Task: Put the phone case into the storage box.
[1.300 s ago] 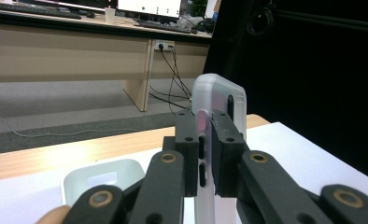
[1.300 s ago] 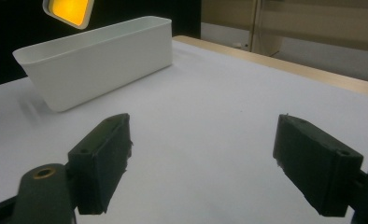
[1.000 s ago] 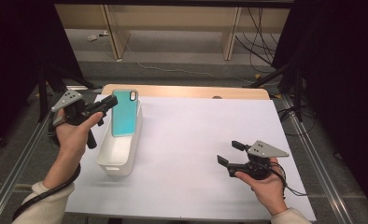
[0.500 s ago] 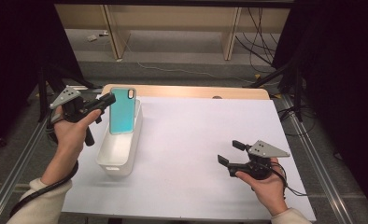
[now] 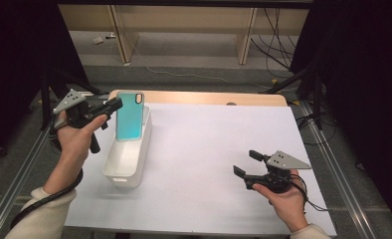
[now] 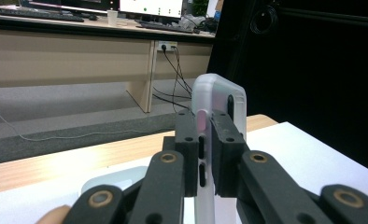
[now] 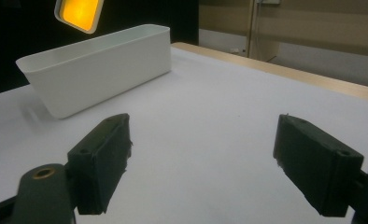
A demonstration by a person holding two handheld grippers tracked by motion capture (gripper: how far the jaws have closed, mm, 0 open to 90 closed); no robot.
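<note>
- Looking down from the high view, we are seeing the left gripper [image 5: 115, 105] clamping a teal phone case [image 5: 130, 116] by its edge, holding it upright above the far end of a white bin [image 5: 126, 160].
- In the left gripper view, we are watching the two black jaws pressing closed on the thin, frosted side of the phone case [image 6: 218, 109], with its button cut-outs sitting between them.
- The right gripper [image 5: 247, 163] is resting low over the white table [image 5: 214, 134] near the front right, and its jaws are standing wide apart, gripping nothing.
- In the right gripper view, we are seeing bare table [image 7: 210, 121] between its own two jaws, with the bin [image 7: 98, 65] well apart at the upper left.
- The person's left hand [image 5: 77, 137] is wrapping the left gripper's handle, with the forearm rising from the bottom left and a cable looping under the sleeve.
- The right hand [image 5: 283, 196] is cupping its gripper from below, palm up, near the table's front edge.
- We are finding the lower end of the case cut off in the left gripper view, so we cannot tell there whether it is touching the bin.
- In the right gripper view, an orange-lit corner of the case [image 7: 78, 14] is showing at the top, cropped by the frame.
</note>
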